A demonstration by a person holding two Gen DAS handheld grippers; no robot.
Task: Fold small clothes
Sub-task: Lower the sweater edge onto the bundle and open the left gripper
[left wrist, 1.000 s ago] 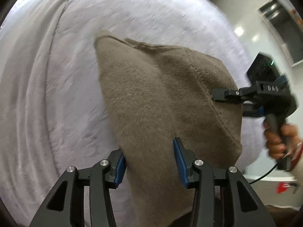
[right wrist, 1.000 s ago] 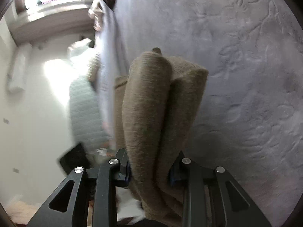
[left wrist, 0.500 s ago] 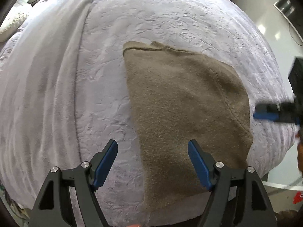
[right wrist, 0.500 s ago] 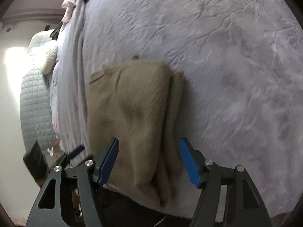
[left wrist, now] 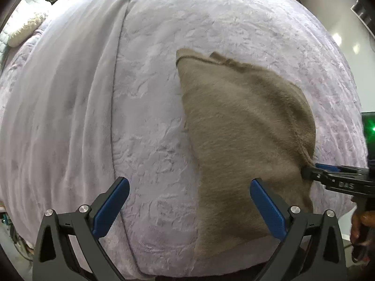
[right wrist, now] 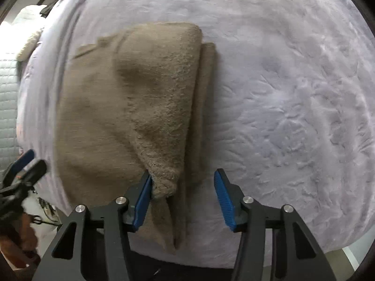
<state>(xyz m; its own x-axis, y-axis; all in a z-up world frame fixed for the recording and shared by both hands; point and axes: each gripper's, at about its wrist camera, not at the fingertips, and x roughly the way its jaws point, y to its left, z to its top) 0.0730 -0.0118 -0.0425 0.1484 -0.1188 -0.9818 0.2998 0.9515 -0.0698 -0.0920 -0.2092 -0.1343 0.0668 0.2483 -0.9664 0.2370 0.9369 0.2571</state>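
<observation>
A brown fuzzy garment (left wrist: 243, 126) lies folded on the lilac bedspread (left wrist: 152, 75); it also shows in the right wrist view (right wrist: 140, 98). My left gripper (left wrist: 189, 206) is open and empty, its right finger over the garment's near edge. My right gripper (right wrist: 182, 194) is open; a raised corner of the garment touches its left pad (right wrist: 144, 196). The right gripper also shows at the garment's right edge in the left wrist view (left wrist: 332, 175). The left gripper shows at the far left of the right wrist view (right wrist: 23, 166).
A smoother lilac blanket (left wrist: 58, 82) runs along the left side of the bed. A pale pillow (left wrist: 25, 28) and quilted headboard (right wrist: 7, 89) lie beyond. The bed's near edge falls off just below the grippers.
Both grippers let go of the garment and opened; it dropped flat on the bed. The right gripper has since come back to the garment's right edge, lifting a corner.
</observation>
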